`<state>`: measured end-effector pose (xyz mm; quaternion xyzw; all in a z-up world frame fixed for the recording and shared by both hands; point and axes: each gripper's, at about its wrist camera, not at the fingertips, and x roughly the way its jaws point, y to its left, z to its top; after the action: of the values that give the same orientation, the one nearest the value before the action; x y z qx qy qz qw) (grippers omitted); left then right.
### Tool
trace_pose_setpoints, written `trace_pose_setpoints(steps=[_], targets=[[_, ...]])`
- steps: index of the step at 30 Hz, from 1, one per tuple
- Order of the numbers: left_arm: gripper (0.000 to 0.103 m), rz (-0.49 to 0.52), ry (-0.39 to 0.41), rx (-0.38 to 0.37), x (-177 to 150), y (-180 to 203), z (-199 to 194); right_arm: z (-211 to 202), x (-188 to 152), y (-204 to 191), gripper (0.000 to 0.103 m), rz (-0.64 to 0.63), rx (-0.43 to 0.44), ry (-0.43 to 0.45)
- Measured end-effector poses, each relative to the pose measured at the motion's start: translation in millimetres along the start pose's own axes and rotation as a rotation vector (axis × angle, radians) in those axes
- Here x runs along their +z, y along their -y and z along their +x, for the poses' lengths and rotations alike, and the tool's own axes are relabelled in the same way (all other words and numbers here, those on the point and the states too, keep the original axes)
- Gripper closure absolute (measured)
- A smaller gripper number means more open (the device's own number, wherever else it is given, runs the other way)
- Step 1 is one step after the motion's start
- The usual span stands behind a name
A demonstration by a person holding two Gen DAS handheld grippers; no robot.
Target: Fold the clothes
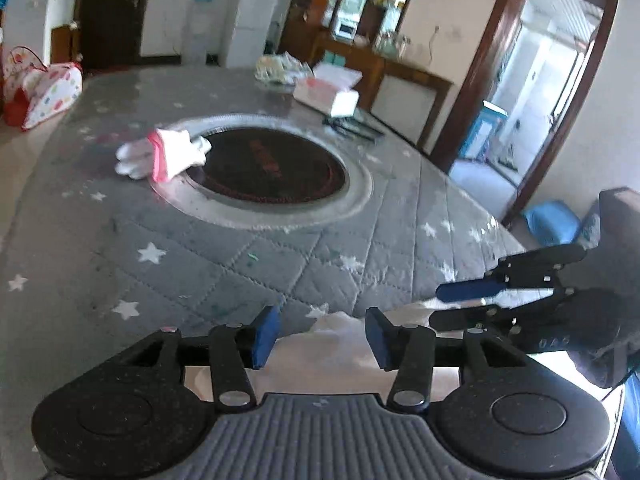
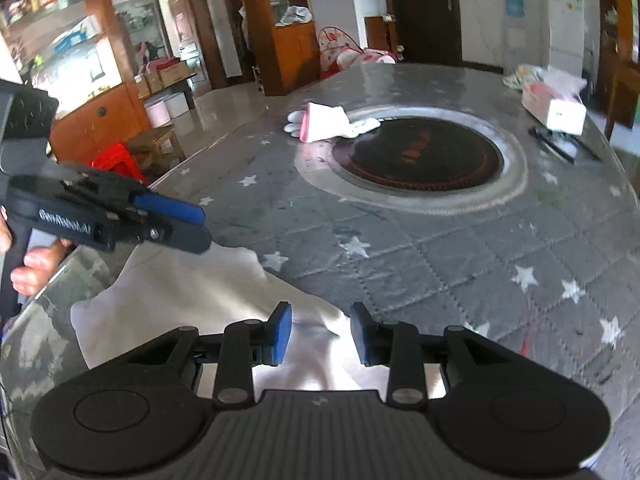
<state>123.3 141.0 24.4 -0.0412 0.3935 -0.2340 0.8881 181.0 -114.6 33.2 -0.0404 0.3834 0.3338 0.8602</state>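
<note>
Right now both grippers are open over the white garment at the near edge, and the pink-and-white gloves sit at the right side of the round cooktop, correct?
Not quite: the gloves lie at the left side of the cooktop, as the right wrist view shows. Both grippers, left and right, are open over the white garment.

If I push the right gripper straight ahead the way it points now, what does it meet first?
Most likely the white cloth lying under and between its open fingers; the right gripper angles down toward it. Beyond that comes the grey star-patterned table cover. Depth is hard to judge.
</note>
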Motion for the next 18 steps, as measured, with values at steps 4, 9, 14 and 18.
trace_pose_setpoints(steps=[4,9,14,18], targets=[[0.059,0.019,-0.090,-0.014,-2.5,-0.4,14.5,5.0,-0.5,11.6,0.071,0.058,0.014,-0.014],[0.082,0.048,-0.075,-0.053,-7.1,-0.2,17.2,11.3,-1.5,23.0,0.077,0.117,0.029,-0.031],[0.086,0.138,0.061,-0.055,-9.9,10.1,1.8,1.6,0.2,9.9,0.093,0.044,-0.004,0.048],[0.076,0.155,0.031,0.043,-11.5,8.7,15.2,5.3,2.8,3.4,0.092,-0.014,-0.061,0.059]])
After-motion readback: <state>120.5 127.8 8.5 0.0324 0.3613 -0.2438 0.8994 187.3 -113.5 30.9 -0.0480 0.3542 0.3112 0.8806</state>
